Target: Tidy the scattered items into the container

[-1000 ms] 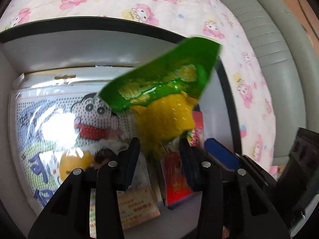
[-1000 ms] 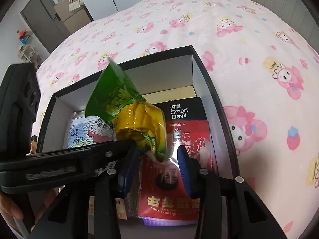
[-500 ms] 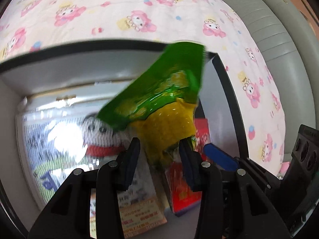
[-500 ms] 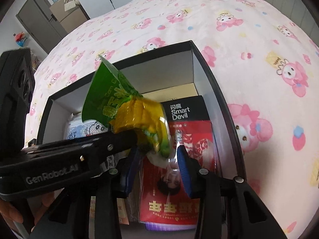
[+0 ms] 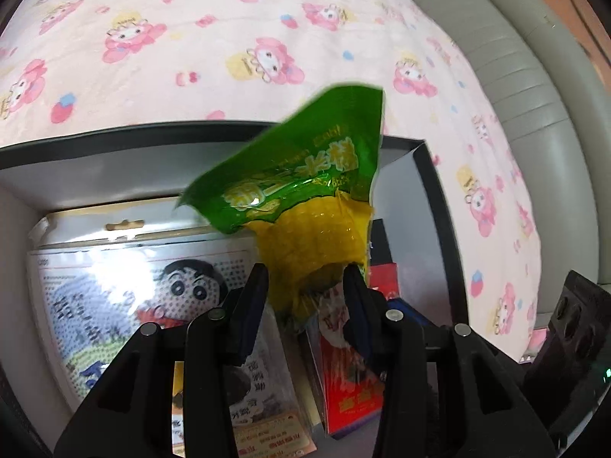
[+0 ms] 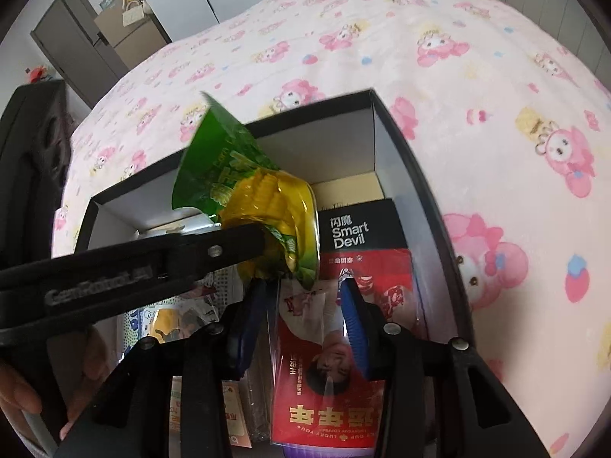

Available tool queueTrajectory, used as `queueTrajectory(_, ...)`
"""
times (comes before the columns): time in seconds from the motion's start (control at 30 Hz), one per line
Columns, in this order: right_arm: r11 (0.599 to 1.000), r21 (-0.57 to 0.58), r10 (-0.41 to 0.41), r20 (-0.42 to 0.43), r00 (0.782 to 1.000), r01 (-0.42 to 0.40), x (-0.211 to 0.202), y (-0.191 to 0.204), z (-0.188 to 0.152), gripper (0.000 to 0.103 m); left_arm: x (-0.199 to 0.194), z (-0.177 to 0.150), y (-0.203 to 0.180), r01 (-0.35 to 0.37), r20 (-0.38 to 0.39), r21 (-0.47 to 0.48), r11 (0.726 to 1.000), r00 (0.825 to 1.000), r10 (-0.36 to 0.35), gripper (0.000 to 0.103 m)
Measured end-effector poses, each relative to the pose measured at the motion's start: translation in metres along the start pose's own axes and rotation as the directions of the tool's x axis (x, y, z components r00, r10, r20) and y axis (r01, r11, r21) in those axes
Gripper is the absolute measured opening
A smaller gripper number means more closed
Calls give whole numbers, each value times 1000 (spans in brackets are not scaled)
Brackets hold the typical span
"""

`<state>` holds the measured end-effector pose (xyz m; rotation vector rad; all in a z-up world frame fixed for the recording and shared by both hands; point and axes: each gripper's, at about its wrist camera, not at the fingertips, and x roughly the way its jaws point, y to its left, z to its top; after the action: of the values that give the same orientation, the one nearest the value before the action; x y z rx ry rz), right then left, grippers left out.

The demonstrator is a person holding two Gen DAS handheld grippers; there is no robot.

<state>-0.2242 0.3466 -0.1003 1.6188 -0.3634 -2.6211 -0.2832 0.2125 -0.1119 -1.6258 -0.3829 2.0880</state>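
A green and yellow corn packet (image 5: 305,191) hangs upright over the open black box (image 5: 114,133). My left gripper (image 5: 307,278) grips the packet's yellow lower half; its jaws are opening slightly, with the pads still on it. In the right wrist view a left gripper finger (image 6: 229,246) reaches in from the left onto the packet (image 6: 236,175). My right gripper (image 6: 305,305) sits just under the packet's bottom edge. Its jaws are opening and its pads (image 6: 351,324) stand clear of the packet. In the left wrist view only a blue pad (image 5: 408,315) of the right gripper shows.
The box (image 6: 420,175) lies on a pink cartoon blanket (image 6: 458,57). It holds a cartoon-boy packet (image 5: 152,286), a red packet (image 6: 343,381), a black Smart Devil carton (image 6: 355,229) and a card pack (image 5: 259,400). A grey padded headboard (image 5: 534,76) runs along the right. A hand (image 6: 23,393) holds the left gripper.
The left gripper has lifted the corn packet a little and the box has sunk in its view. The right gripper's fingers have spread slightly away from the packet's lower end.
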Motion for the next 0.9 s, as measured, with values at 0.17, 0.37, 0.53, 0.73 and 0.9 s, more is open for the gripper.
queueTrajectory(0.17, 992, -63, -102, 60, 993, 106, -13, 15, -14, 49, -36, -16, 1, -16, 69, 45, 999, 998, 13, 44)
queueTrajectory(0.37, 990, -77, -114, 100, 988, 122, -45, 28, -31, 58, -88, -45, 1, -79, 191, 100, 992, 980, 59, 58)
queueTrajectory(0.53, 975, -98, -178, 209, 962, 201, -82, 77, -35, 60, -139, -61, 10, -143, 278, 72, 987, 953, 118, 67)
queueTrajectory(0.73, 980, -118, -128, 251, 960, 162, -116, 125, -36, 80, -220, -75, 9, -232, 417, 104, 967, 893, 170, 91)
queueTrajectory(0.9, 973, -134, -146, 272, 951, 188, -145, 160, -51, 81, -266, -97, 19, -380, 498, 34, 924, 808, 314, 102)
